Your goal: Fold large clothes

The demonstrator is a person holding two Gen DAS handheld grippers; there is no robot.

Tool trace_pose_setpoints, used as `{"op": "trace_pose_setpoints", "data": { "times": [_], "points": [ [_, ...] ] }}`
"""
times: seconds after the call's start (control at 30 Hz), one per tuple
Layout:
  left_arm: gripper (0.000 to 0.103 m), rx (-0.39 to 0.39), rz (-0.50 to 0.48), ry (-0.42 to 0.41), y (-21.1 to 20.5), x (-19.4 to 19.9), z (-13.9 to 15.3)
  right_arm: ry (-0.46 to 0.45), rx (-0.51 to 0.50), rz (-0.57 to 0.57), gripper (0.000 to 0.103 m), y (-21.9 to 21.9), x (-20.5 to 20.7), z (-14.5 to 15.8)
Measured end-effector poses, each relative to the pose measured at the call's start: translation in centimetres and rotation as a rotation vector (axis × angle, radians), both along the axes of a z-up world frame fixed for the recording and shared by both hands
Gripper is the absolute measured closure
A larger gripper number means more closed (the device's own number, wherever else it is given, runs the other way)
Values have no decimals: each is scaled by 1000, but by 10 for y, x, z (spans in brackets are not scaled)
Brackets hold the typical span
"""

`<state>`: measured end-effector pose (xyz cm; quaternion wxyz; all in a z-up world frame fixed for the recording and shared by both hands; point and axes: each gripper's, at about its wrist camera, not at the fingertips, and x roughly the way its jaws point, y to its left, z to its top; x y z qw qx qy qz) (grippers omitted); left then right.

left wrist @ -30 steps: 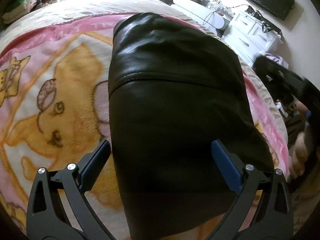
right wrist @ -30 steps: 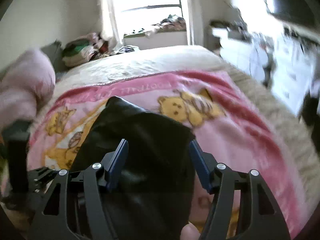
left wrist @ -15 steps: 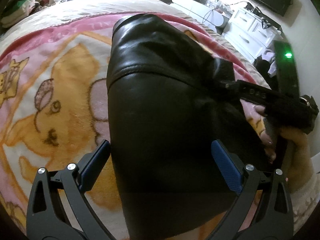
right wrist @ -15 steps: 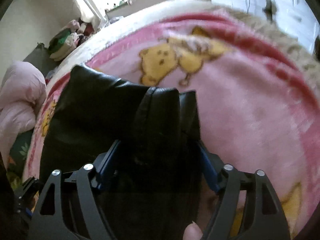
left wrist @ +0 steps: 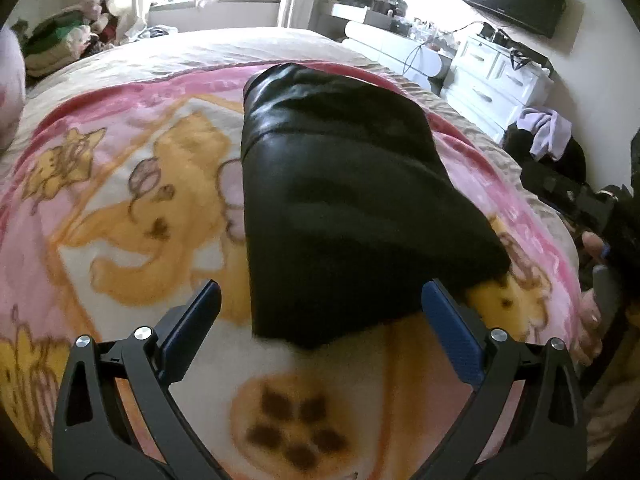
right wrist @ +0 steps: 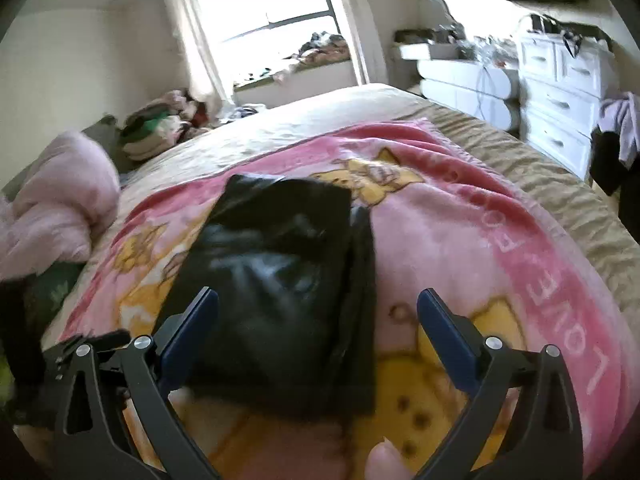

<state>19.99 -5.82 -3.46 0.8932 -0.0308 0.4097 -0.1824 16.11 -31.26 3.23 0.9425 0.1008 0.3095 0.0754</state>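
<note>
While both grippers hover with jaws wide and empty, the right gripper [right wrist: 318, 312] having just opened, one folded black garment [left wrist: 344, 200] lies mid-bed on one pink blanket [left wrist: 120, 208]; left gripper [left wrist: 320, 308] unobstructed.

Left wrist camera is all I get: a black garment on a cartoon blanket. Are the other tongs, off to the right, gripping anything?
Observer: No. The right tongs stand wide open, having just been opening. The black garment lies under them on the blanket, not pinched.
Visitor: Is the fold tidy on that side?
Observer: Not quite. A narrow black strip sticks out along the garment's right edge.
</note>
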Motion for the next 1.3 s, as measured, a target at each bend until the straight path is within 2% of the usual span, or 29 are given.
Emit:
{"op": "trace_pose_setpoints", "data": {
  "times": [0.2,0.3,0.5,1.07,1.3],
  "points": [
    [9,10,41,-50,10,-43,-6,-52,-80,-3,4,24,-64,-15],
    [9,14,55,-72,13,-58,-9,-42,-94,9,4,32,-81,-27],
    [9,-17,77,-89,19,-75,-13,-68,-135,1,4,43,-103,-30],
    [9,-11,71,-101,22,-89,-9,-55,-142,-7,4,41,-113,-35],
    [9,-25,81,-79,24,-87,-10,-50,-156,-3,4,43,-111,-38]
  ]
}}
